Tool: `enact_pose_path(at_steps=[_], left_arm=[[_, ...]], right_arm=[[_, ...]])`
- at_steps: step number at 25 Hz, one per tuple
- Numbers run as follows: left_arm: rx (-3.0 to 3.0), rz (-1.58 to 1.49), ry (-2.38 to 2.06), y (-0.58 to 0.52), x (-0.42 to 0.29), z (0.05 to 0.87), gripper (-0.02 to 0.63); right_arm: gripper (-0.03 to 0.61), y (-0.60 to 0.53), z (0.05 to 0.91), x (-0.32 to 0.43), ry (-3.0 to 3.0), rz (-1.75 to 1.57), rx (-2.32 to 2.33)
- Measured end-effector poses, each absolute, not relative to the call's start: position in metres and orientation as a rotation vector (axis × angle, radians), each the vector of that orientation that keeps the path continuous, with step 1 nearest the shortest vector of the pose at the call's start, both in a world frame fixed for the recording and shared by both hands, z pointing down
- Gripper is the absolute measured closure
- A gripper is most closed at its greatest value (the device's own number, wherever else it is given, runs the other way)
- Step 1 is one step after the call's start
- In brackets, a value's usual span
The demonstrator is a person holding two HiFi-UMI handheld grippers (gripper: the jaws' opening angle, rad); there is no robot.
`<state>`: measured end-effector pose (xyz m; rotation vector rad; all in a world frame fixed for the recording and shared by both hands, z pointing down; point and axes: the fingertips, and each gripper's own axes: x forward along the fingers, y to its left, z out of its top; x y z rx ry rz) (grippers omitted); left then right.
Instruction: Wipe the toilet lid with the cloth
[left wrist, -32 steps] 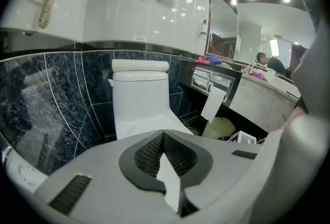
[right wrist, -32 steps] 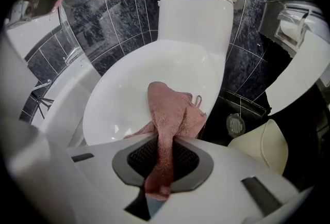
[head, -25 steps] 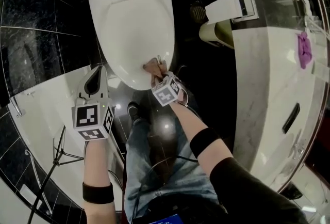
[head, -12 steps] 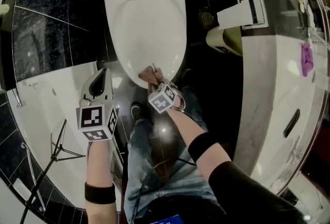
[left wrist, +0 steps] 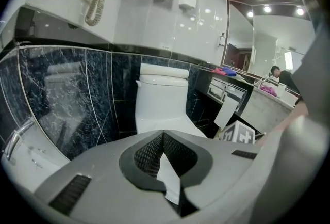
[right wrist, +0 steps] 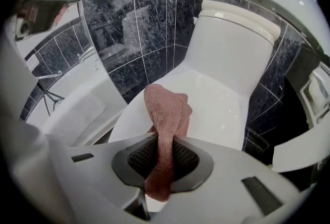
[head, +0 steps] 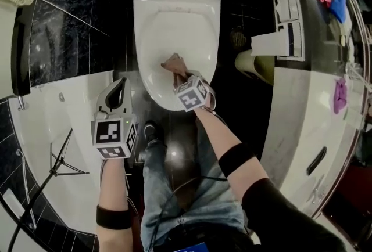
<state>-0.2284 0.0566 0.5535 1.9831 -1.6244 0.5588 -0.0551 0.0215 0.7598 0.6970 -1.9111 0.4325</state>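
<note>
The white toilet has its lid [head: 174,36] closed, seen from above in the head view and as the lid [right wrist: 216,99] in the right gripper view. My right gripper [head: 180,74] is shut on a reddish-brown cloth [head: 173,63], whose free end rests on the front part of the lid. In the right gripper view the cloth [right wrist: 166,120] runs up between the jaws and bunches on the lid. My left gripper [head: 118,89] hangs left of the bowl's front, shut with nothing in it. In the left gripper view its jaws meet in front of the toilet [left wrist: 162,101].
A white bathtub rim [head: 64,123] lies to the left and a marble vanity counter [head: 317,100] with coloured cloths [head: 340,94] to the right. A paper holder [head: 273,45] and bin [head: 256,68] stand between toilet and vanity. My legs fill the dark floor below.
My right gripper has carried the cloth from the lid's front edge further up onto the lid. The view has shifted so the toilet sits more central; my left gripper has drifted slightly.
</note>
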Motion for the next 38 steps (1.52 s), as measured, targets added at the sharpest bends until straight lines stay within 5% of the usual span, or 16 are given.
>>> enact_pose_path(at_steps=[19,38], left_arm=[[1.855,0.527,-1.784,-0.019,-0.224,0.585,0.612],[1.753,0.562,-1.834,0.013,-0.245,0.61,0.612]], right_arm=[[0.503,-0.234,0.78,-0.075,-1.848,0.137,0.621],[0.506,-0.196,0.815,-0.182,-1.873,-0.254,0.258]])
